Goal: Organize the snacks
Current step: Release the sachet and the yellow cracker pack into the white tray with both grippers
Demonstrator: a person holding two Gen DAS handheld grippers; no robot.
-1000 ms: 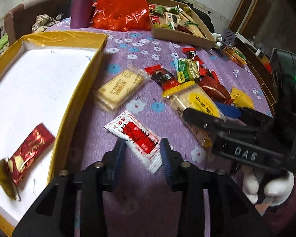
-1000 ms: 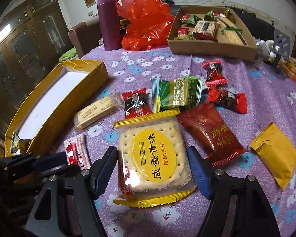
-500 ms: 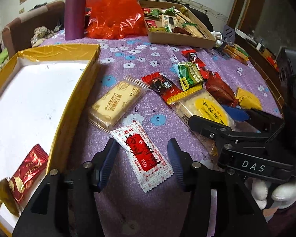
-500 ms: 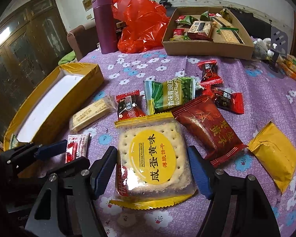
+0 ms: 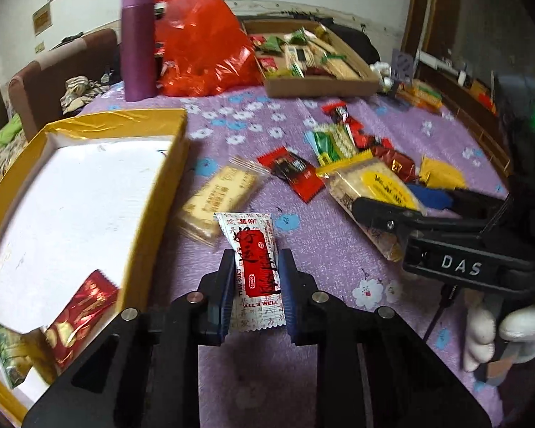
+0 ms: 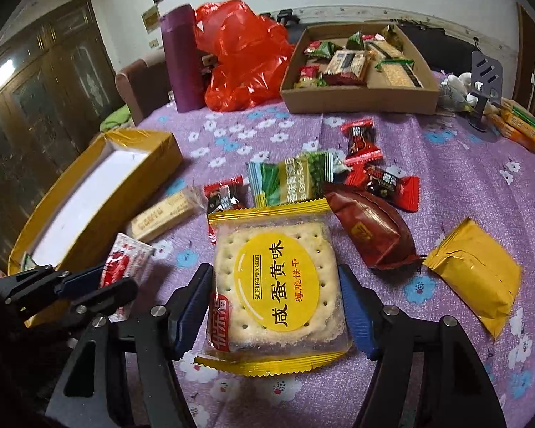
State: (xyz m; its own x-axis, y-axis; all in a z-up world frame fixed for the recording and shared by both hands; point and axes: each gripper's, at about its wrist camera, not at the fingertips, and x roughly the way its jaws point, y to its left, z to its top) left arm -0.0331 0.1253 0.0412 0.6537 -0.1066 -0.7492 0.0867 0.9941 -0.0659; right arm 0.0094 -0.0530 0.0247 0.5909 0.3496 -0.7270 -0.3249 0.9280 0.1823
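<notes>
**Step in hand.** Pick-up of two snacks at once, judged from the lie of things.

**Left tool** (image 5: 256, 287): jaws closing, pads pressed on both long edges of the white-and-red sachet (image 5: 255, 267). The sachet sits upright between the fingers, its top end clear of the purple flowered counter (image 5: 339, 256).

**Right tool** (image 6: 273, 308): jaws closing around the egg-yolk biscuit pack (image 6: 276, 283). The pack lies flat on the counter between the blue pads. The left pad is at its edge; a sliver of gap shows on the right, so no firm grip yet.

**Next move, as judged.** The sachet goes over the near wall into the gold box (image 5: 160, 192), just to its left. That calls for a lift high enough to clear the rim. The right tool needs to finish its squeeze gently; the biscuits inside look brittle.

**Already in the gold box.** A red foil sweet (image 5: 85, 317) and a green-and-gold wrapper (image 5: 9, 360), both in the near corner.

**Loose on the counter.**
- pale wafer pack (image 5: 217, 203), just behind the sachet
- red-and-black sweet (image 5: 296, 174)
- green garlic-snack pack (image 6: 292, 180)
- dark red pouch (image 6: 369, 235), touching the biscuit pack's far corner
- yellow foil pouch (image 6: 476, 278), apart to the right

**Farther back.** Cardboard tray (image 6: 360, 98) holding assorted snacks, red plastic bag (image 6: 246, 60), purple flask (image 6: 182, 60).

**In the way.** The two tools work close together; the wafer pack lies near the sachet's route to the box.
</notes>
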